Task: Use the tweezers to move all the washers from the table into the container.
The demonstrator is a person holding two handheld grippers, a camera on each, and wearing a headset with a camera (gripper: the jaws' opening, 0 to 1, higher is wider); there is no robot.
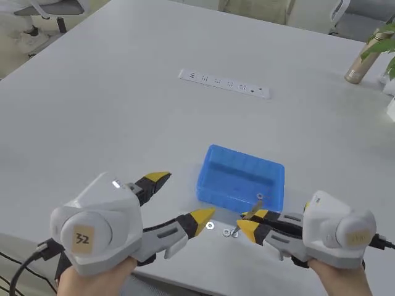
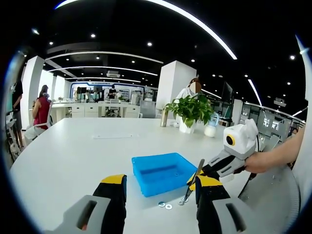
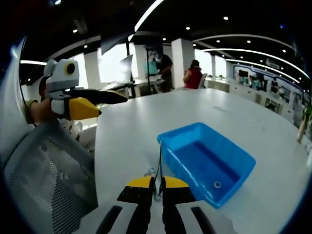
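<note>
A blue container (image 1: 242, 177) stands on the white table (image 1: 111, 111), just beyond both grippers. One washer (image 3: 217, 185) lies inside it. A few washers (image 1: 210, 226) lie on the table in front of its near wall, and they are seen too as small rings (image 2: 165, 205) in the left gripper view. My right gripper (image 1: 248, 222) is shut on thin metal tweezers (image 1: 258, 200), whose tip points down at the washers (image 1: 234, 233). The tweezers (image 3: 160, 163) rise between its jaws in the right gripper view. My left gripper (image 1: 181, 197) hangs open to the left, holding nothing.
A white power strip (image 1: 225, 83) lies farther back on the table. A gold bottle (image 1: 363, 60) and a potted plant (image 2: 190, 109) stand at the far right. The table's near edge runs just under the grippers. People stand in the background.
</note>
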